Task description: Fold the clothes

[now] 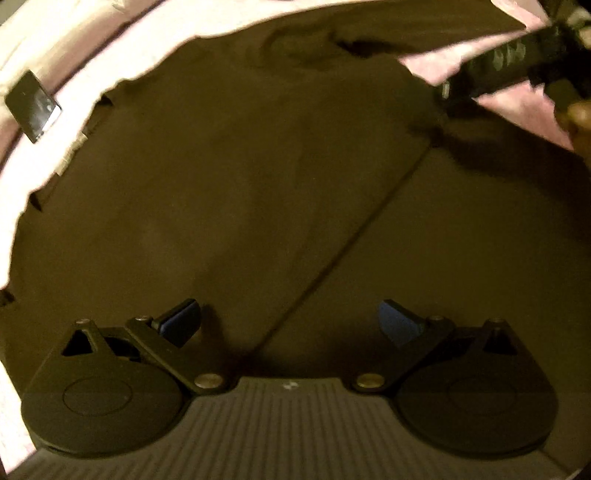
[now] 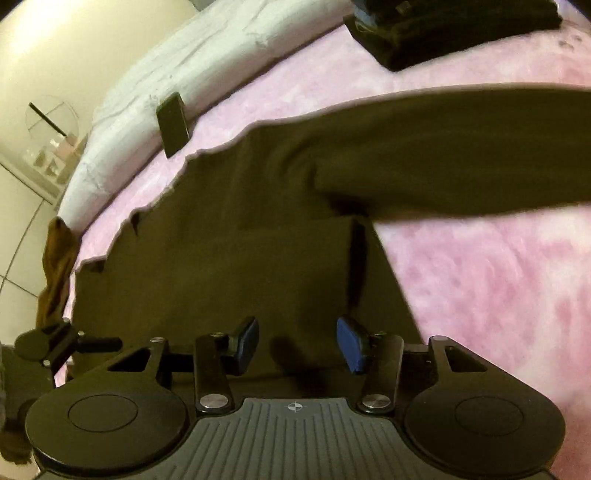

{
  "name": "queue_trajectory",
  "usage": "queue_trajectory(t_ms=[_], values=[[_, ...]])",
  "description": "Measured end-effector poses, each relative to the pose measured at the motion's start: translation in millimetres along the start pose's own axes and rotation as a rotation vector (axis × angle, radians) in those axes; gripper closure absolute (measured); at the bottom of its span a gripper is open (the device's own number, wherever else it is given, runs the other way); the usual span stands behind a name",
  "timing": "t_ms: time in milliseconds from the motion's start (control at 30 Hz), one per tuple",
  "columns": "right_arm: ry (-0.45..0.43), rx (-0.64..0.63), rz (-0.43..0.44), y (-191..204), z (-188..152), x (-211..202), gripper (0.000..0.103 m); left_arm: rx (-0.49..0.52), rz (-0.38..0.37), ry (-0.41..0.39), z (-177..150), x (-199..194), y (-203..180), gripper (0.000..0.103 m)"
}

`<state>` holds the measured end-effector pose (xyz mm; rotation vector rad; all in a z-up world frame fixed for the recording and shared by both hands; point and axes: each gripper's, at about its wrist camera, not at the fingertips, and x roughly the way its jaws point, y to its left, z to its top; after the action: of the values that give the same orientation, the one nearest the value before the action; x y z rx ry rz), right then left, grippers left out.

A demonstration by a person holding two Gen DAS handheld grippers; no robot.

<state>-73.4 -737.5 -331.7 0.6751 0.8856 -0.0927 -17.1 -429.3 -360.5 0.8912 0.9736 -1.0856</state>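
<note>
Dark shirt (image 2: 236, 258) flat on pink bed (image 2: 498, 295), sleeve (image 2: 461, 155) outstretched; phone (image 2: 173, 123) nearby. Left gripper (image 1: 290, 319) and right gripper (image 2: 297, 341) released, empty.

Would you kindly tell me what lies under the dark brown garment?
The dark brown garment lies spread on a fluffy pink blanket, which shows all round it. Anything else beneath the cloth is covered.

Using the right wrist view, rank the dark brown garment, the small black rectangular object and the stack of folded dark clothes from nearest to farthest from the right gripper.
1. Dark brown garment, spread directly under the right gripper.
2. Small black rectangular object, upper left, at the pink blanket's edge.
3. Stack of folded dark clothes, top right, farthest.
</note>
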Motion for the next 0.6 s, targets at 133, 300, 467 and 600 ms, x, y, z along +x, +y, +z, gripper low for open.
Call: queue_trajectory(t_ms=[133, 300, 467, 600], values=[[-0.142, 0.102, -0.099, -36.1, 12.0, -43.8, 0.052, 0.024, -0.003, 0.002, 1.4, -4.5, -7.8, 0.002], [-0.332, 0.358, -0.371, -132.2, 29.5, -113.9, 0.052, 0.076, -0.007, -0.012, 19.6, -4.1, -22.3, 0.002], [-0.446, 0.574, -0.426, -215.6, 37.5, -153.7, 0.052, 0.112, -0.005, -0.044, 47.0, -2.0, -40.8, 0.002], [-0.508, 0.644, -0.385, -234.5, 49.0, -157.0, 0.052, 0.126, -0.009, -0.077, 64.8, -3.2, -54.2, 0.002]])
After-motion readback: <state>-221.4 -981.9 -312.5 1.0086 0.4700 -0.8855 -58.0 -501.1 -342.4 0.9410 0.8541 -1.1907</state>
